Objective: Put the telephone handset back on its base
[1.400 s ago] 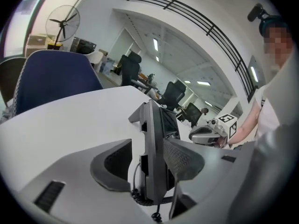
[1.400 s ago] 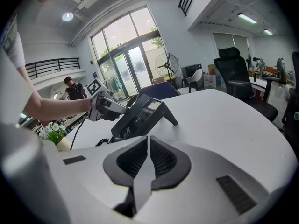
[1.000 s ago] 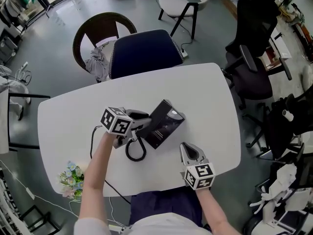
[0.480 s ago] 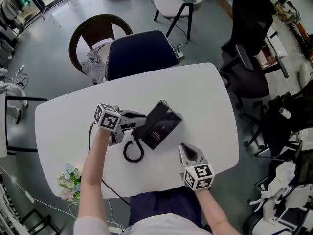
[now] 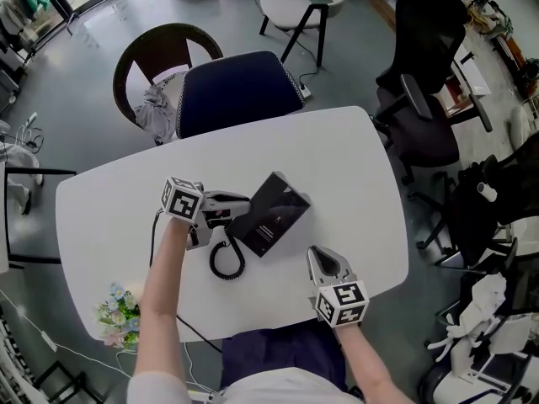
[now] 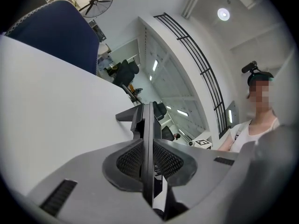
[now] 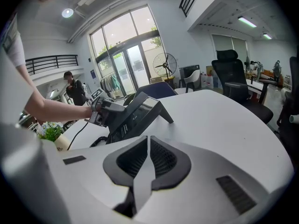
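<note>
1. The black plastic telephone handset (image 7: 113, 115) is judged light, rigid and smooth; hold it at mid-grip; the coiled cord (image 5: 226, 259) may tug.
2. It lies along the left edge of the black wedge-shaped base (image 5: 274, 213) on the white table (image 5: 354, 167); seating unclear.
3. The left gripper (image 5: 234, 210) points near level; its jaws have just been closing and clamp the handset.
4. The right gripper (image 7: 147, 143) is tilted down, well apart; jaws together, empty.

My left gripper (image 5: 234, 202), fingers just closing on the handset (image 5: 239, 220), meets the telephone base (image 5: 276, 211) on the white tabletop (image 5: 345, 158). The coiled cord (image 5: 225, 260) lies beside it, and my right gripper (image 5: 325, 264) is apart.
</note>
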Demonstrator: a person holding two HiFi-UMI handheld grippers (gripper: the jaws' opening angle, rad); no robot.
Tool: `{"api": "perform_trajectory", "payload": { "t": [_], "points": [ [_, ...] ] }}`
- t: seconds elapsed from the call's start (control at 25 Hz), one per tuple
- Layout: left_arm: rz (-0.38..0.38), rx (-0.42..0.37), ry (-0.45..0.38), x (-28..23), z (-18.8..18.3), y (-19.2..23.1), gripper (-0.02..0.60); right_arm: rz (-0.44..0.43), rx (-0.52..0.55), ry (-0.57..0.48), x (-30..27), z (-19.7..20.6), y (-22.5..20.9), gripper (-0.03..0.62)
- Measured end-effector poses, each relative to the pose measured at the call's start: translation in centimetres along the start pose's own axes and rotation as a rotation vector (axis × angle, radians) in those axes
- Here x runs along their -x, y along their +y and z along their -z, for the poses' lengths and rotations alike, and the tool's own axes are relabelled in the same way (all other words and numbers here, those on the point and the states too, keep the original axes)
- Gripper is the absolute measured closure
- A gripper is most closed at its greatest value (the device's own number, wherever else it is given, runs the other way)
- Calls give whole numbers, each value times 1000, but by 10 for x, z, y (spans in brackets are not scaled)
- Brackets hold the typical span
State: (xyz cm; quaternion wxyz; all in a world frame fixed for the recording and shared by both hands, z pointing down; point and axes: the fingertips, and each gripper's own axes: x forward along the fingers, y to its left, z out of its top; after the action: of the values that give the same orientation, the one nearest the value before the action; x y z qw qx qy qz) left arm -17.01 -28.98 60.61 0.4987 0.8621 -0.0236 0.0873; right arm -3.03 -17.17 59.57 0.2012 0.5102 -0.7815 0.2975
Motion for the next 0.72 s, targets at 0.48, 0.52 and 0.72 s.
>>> {"api": "perform_trajectory", "payload": {
  "t": [0.48,0.52,0.72],
  "points": [
    [-46,11,-1,0,0,2,500,-15,7,-4,-2,-3,11,551],
    [-54,4,0,0,0,2,500,-14,8,-3,-2,-2,11,551],
    [-52,84,-52,1,2,10,494,-9,8,5,1,2,10,551]
  ]
}}
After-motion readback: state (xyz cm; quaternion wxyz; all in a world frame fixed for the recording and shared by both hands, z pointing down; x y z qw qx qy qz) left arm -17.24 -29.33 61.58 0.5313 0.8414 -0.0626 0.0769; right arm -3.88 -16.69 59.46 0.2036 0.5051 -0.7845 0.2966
